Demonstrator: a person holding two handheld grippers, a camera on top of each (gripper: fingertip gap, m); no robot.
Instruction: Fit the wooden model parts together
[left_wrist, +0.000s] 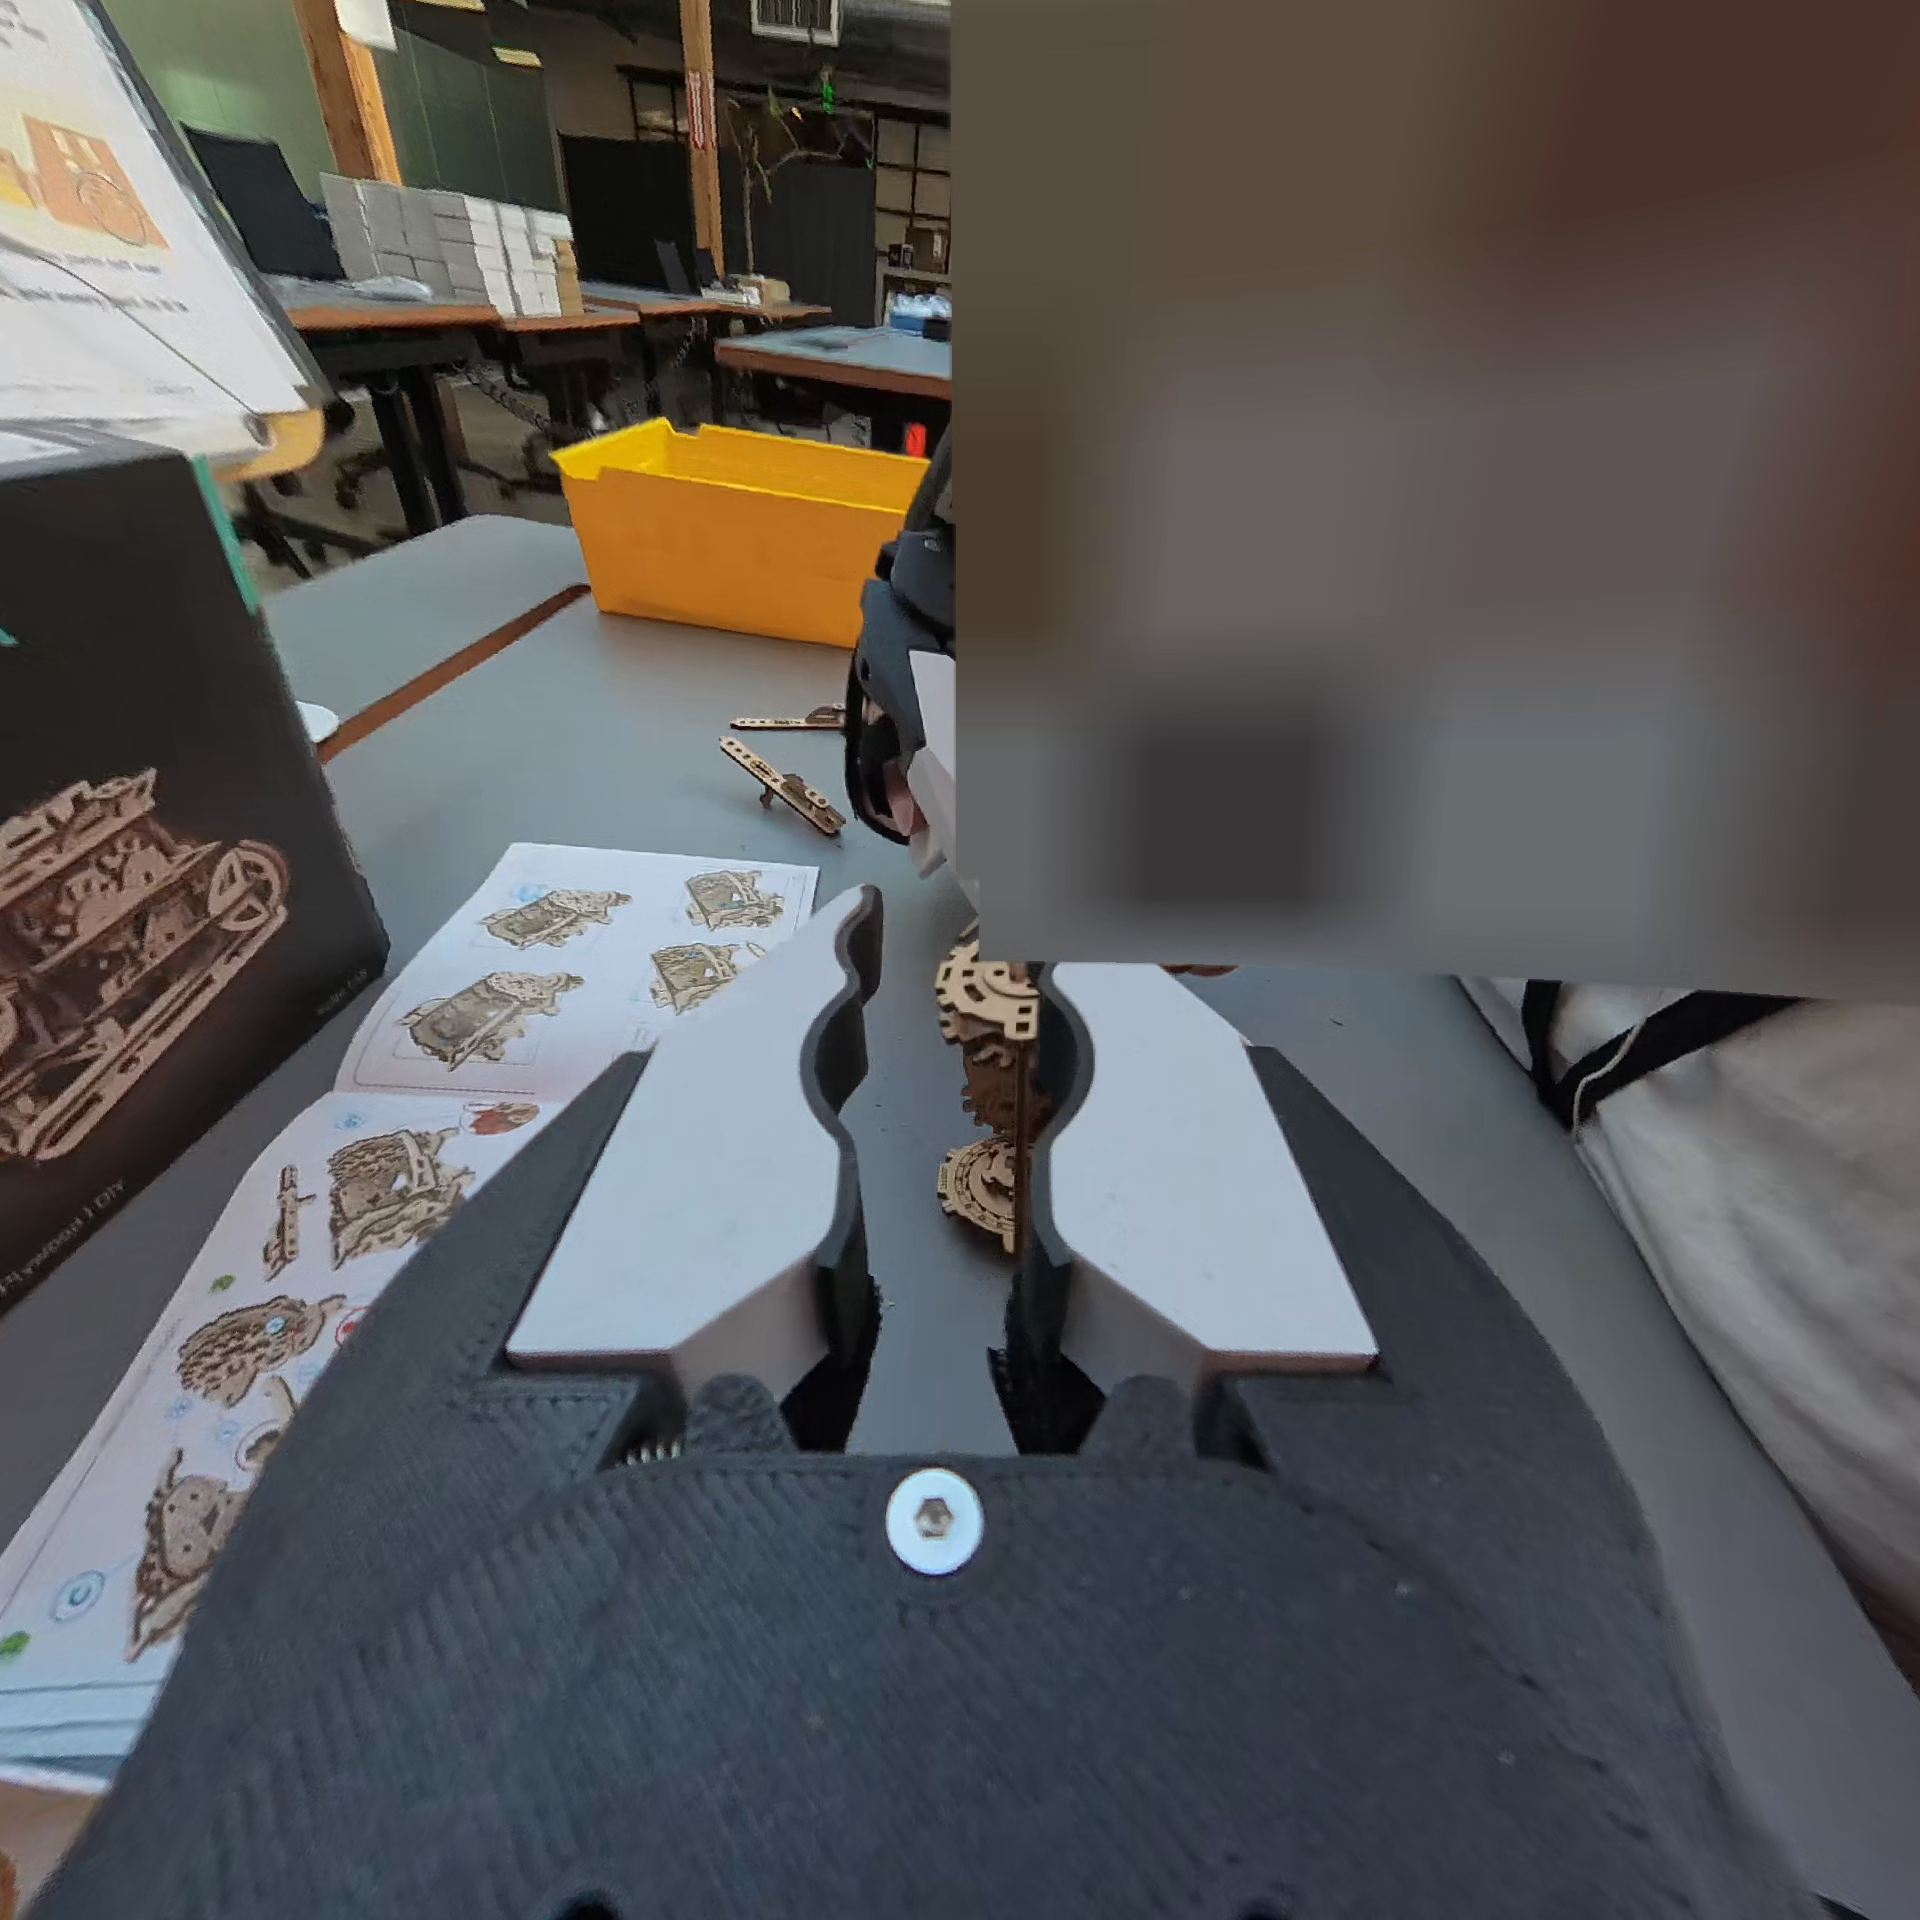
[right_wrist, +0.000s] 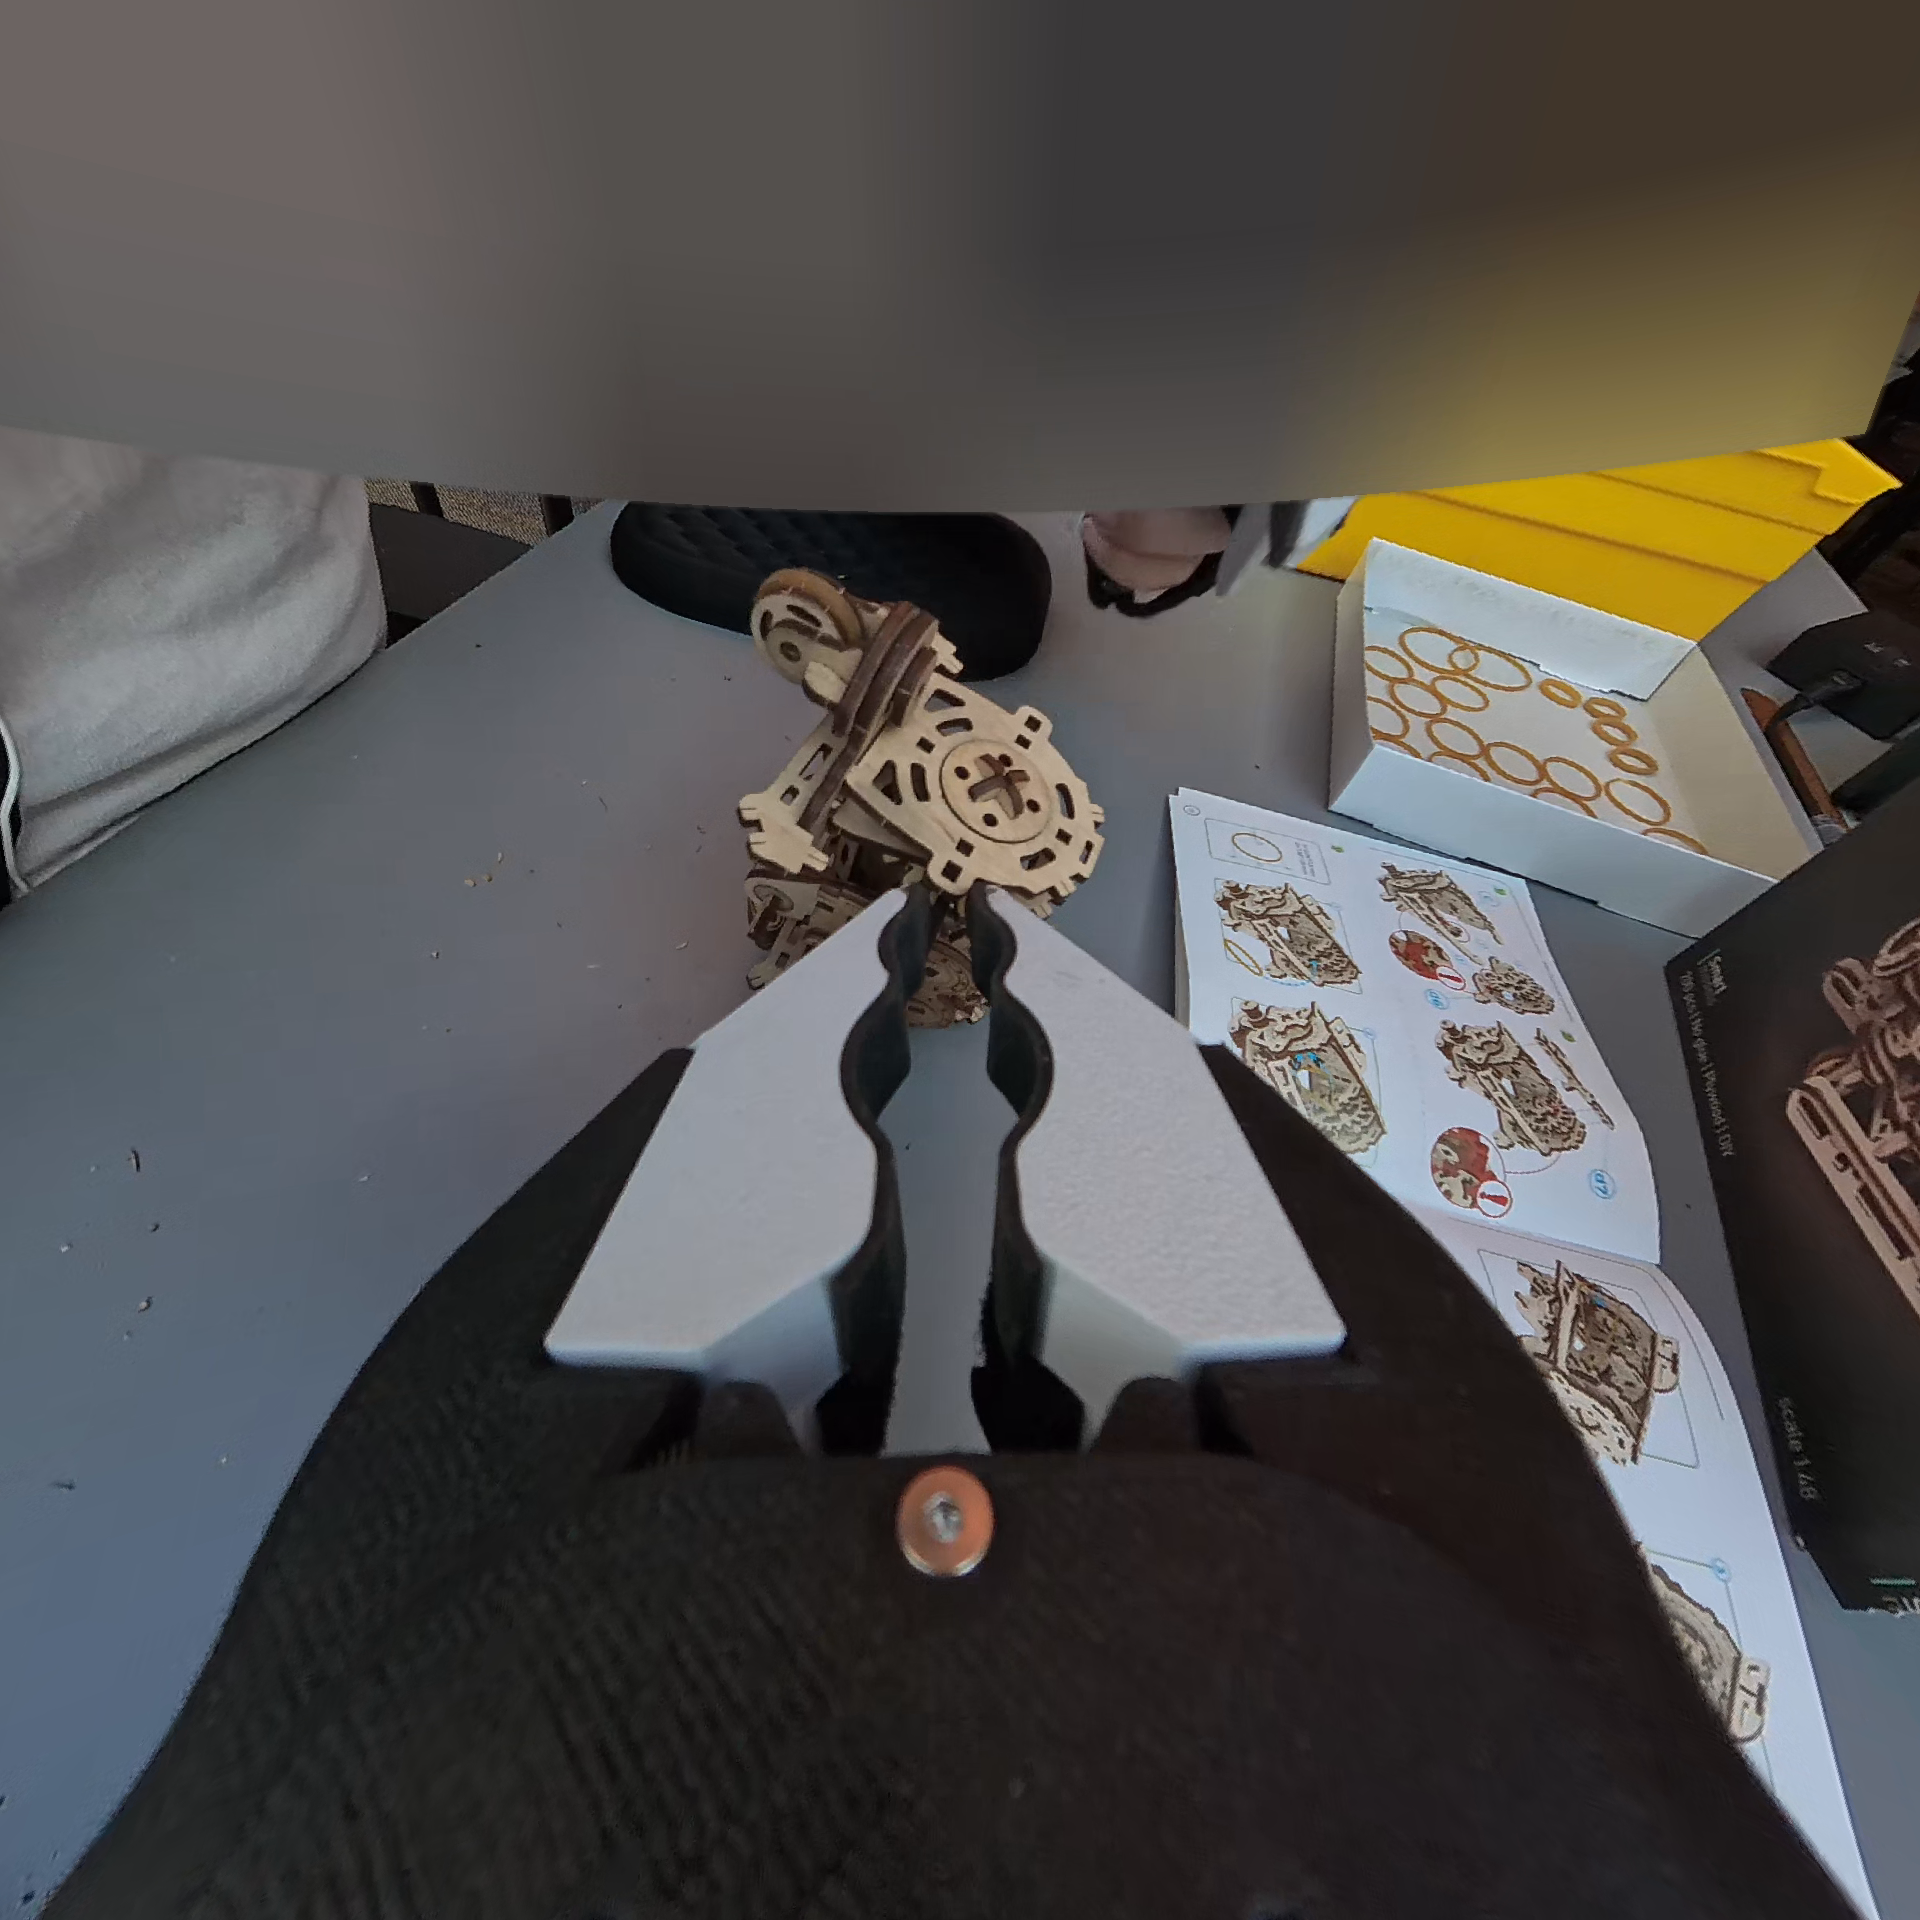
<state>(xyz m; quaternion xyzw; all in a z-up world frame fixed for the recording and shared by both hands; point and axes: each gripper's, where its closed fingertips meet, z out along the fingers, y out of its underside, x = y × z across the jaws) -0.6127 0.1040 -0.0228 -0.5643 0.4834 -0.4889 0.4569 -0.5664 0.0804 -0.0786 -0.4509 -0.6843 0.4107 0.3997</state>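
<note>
A partly built wooden model (right_wrist: 935, 790) of plates, gears and a wheel stands tilted on the grey table (right_wrist: 312, 1039). My right gripper (right_wrist: 948, 899) is nearly closed, with its tips pinching the near edge of the model's round-holed plate. In the left wrist view the model (left_wrist: 987, 1091) shows in the gap between the fingers, close to the right finger and apart from the left one. My left gripper (left_wrist: 956, 940) is open over it. The right gripper (left_wrist: 899, 748) shows beyond it, partly behind a blur patch.
Two loose wooden strips (left_wrist: 784, 784) lie beyond the model. An instruction booklet (right_wrist: 1382, 1018), a black kit box (right_wrist: 1829, 1195), a white box of rubber bands (right_wrist: 1507, 748) and a yellow bin (left_wrist: 738, 540) stand around. A person's grey sleeve (right_wrist: 177, 644) rests at the table edge. About 8 cm separates my left fingertips from my right.
</note>
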